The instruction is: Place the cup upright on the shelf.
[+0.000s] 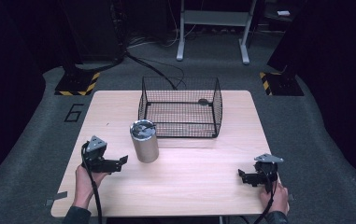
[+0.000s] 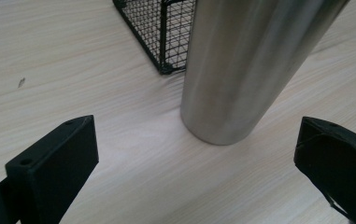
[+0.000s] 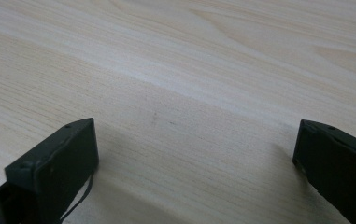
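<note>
Jaws of left gripper and right gripper spread, empty; steel cylinder top cut off.

The steel cup stands upright just in front of the wire basket, near its front left corner, leaving only a narrow gap between them. Bare table lies open to the right of the cup and before it. The basket's top is open.
</note>
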Tool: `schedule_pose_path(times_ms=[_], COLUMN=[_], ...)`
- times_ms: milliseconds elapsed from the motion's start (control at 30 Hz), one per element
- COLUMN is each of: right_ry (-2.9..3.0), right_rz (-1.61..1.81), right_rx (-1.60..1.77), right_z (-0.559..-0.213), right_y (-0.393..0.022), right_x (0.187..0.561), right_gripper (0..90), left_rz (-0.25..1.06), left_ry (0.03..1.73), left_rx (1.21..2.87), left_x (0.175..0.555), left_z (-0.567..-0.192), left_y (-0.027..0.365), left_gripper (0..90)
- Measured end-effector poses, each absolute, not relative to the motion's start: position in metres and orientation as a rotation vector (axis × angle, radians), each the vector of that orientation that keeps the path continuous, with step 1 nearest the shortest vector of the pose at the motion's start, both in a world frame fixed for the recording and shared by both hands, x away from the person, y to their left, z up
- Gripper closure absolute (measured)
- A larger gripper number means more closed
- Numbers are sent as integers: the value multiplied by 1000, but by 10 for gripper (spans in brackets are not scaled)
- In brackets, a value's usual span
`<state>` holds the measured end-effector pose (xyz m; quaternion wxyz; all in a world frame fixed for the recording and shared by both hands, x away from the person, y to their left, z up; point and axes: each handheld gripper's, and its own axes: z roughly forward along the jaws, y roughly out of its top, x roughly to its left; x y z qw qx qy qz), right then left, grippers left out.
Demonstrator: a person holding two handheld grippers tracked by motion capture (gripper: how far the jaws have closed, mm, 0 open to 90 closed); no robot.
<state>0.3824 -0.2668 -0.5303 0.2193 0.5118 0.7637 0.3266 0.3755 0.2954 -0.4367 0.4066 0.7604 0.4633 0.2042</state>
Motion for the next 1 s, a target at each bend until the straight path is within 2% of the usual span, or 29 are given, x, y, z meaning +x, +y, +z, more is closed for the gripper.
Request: schedule_pose_path(times_ms=[533, 1000], right_ry=[2117, 2118], right_rz=[903, 903], right_rx=[1418, 1417], right_z=[-530, -530], right_y=[-267, -267], right_x=[382, 382], right_gripper=[0, 0], left_rz=[502, 517], left_ry=[1075, 1062], left_rx=[1936, 1922], left_x=[394, 408], left_z=[-418, -421], left_y=[266, 244], left_gripper=[0, 0])
